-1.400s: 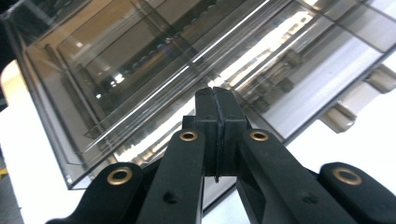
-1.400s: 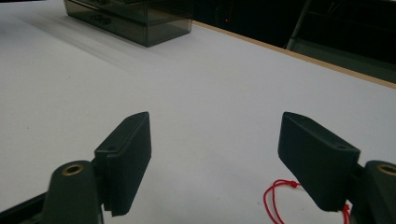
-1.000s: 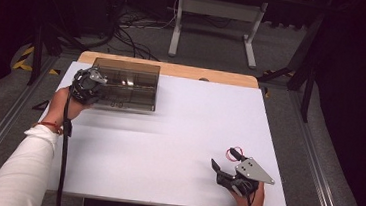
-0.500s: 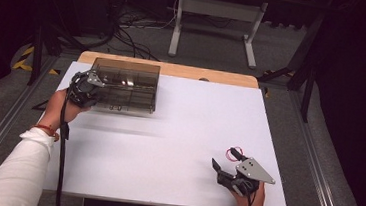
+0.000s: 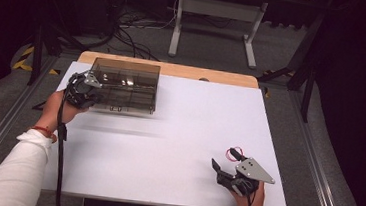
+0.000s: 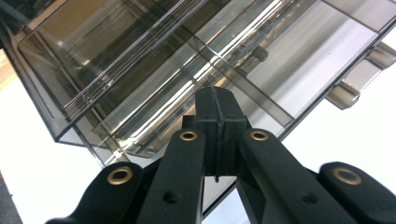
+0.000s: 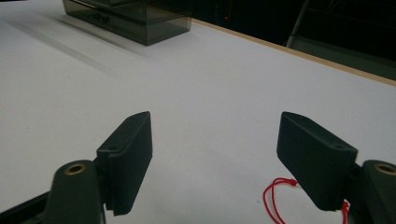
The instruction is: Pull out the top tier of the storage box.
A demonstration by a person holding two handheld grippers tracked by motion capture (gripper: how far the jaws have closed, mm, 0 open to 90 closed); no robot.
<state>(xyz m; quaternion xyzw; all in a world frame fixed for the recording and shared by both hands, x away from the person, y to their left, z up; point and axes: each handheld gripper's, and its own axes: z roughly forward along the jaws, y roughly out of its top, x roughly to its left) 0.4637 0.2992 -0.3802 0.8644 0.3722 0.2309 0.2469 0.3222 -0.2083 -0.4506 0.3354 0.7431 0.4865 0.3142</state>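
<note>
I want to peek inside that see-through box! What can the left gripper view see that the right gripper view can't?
Left gripper view: the box's inside dividers, its clear latches, and the left tool with its jaws pressed together at the box's edge.

Right gripper view: the right tool with jaws wide apart over bare table, a red string, and the table's wooden far edge.

Both: the smoky clear plastic box and the white table top.
</note>
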